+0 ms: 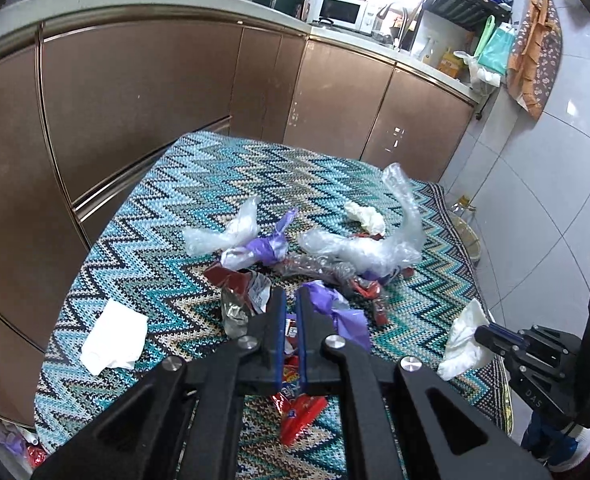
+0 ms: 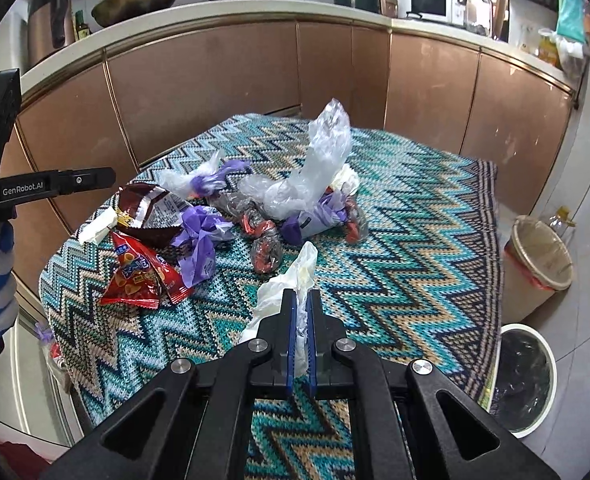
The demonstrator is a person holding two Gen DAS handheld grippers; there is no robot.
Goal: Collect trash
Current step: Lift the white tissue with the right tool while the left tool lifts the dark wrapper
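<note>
Trash lies heaped on a table under a zigzag knit cloth [image 1: 167, 216]: clear plastic bags [image 1: 375, 248], purple bags [image 1: 263, 250], a dark foil wrapper [image 1: 237, 300] and a flat white napkin [image 1: 115, 336]. My left gripper [image 1: 291, 300] is shut on a red snack bag [image 1: 301, 412], which hangs down between its blue pads. The same red bag [image 2: 139, 276] shows at the left of the right wrist view. My right gripper [image 2: 302, 298] is shut on a crumpled white tissue [image 2: 287, 284], held off the cloth. That tissue [image 1: 465, 344] also appears at the right of the left wrist view.
Brown cabinet doors [image 2: 223, 80] close off the far side of the table. On the floor at the right stand a tan lined bin [image 2: 543, 256] and a white bin with a black liner [image 2: 523, 376]. The left tool's black arm [image 2: 47, 188] crosses the left edge.
</note>
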